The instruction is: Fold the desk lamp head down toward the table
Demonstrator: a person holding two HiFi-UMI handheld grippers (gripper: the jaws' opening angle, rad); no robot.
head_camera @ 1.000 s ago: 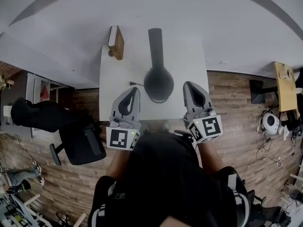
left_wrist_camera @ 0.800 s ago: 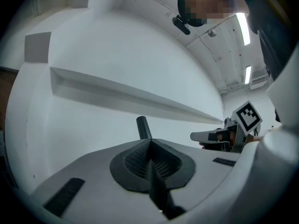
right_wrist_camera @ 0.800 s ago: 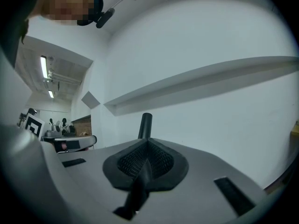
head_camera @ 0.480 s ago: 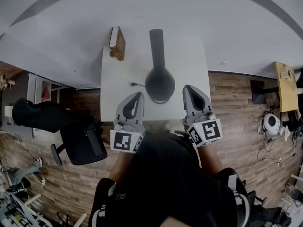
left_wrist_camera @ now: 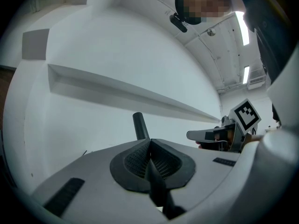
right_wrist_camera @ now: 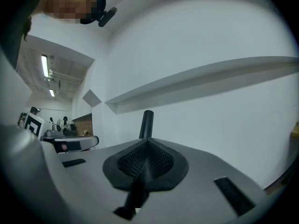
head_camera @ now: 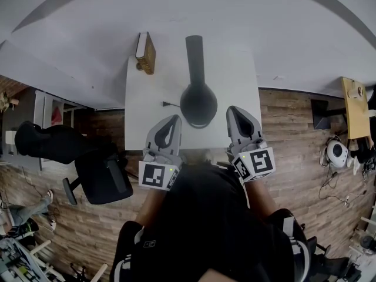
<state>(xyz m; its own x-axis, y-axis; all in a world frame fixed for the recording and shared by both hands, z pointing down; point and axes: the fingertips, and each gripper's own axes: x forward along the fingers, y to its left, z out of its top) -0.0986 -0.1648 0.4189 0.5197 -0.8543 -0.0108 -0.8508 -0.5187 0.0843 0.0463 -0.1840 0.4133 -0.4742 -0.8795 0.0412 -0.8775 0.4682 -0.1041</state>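
The white table is filling the middle of the head view. The black desk lamp is standing at its centre, stem rising upright. The left gripper is hovering at the lamp's eight o'clock and the right gripper at its four o'clock. Both are clenched on nothing and clear of the lamp. A small wooden block is sitting at the lamp's eleven o'clock.
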